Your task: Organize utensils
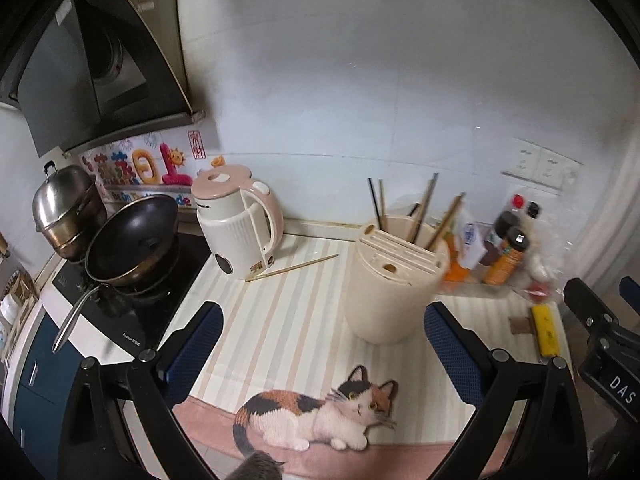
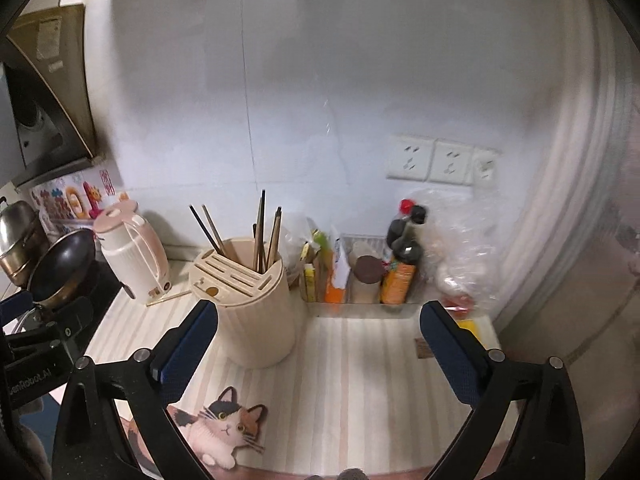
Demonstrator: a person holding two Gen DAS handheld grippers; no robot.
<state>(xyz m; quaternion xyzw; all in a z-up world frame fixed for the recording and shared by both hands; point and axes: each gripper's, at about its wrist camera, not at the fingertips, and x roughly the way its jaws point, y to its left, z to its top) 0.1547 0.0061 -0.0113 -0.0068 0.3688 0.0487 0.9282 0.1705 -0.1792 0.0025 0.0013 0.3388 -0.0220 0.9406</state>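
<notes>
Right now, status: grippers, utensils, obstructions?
Left gripper open, empty. Right gripper open, empty. One chopstick loose on the mat by the kettle; rest upright in holder. Nothing blocking it.

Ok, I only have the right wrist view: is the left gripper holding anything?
Observer: No, the left gripper is open and empty above the striped mat.
Operator: Any utensil outside the holder?
Observer: One chopstick lies flat on the mat, one end at the kettle base, apart from the utensil holder.
Operator: The half-hidden yellow thing at far right?
Observer: A yellow bar lying near the mat's right edge; what it is, I can't tell.
</notes>
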